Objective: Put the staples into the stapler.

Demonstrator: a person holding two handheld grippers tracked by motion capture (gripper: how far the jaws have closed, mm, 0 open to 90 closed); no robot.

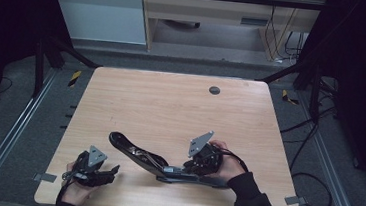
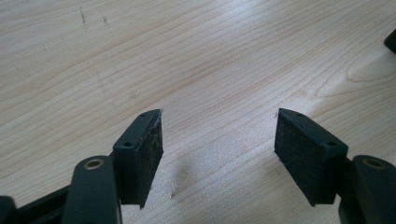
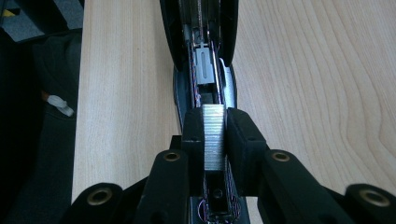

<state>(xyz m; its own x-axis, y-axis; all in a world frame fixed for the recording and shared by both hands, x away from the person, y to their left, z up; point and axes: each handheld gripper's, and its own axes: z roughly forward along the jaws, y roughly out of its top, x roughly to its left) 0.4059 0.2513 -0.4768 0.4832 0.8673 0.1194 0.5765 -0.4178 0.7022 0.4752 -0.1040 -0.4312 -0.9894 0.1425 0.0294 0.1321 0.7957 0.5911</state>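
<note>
While the right hand-held gripper [image 3: 215, 140] pinches a staple strip [image 3: 214, 135], the open stapler [image 1: 158, 162] channel runs straight ahead of it; left hand-held gripper [image 2: 218, 154] idle, jaws apart.

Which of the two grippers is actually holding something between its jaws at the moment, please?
The right gripper: its jaws are clamped on a silver strip of staples above the opened black stapler. The left gripper stands open over bare table.

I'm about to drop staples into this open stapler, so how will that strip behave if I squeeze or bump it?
The staple strip, pinched by the right hand-held gripper, looks like thin glued wires, so it may snap if twisted. Its shiny metal probably slips easily. The stapler lies hinged open, so its raised lid might swing when bumped.
</note>
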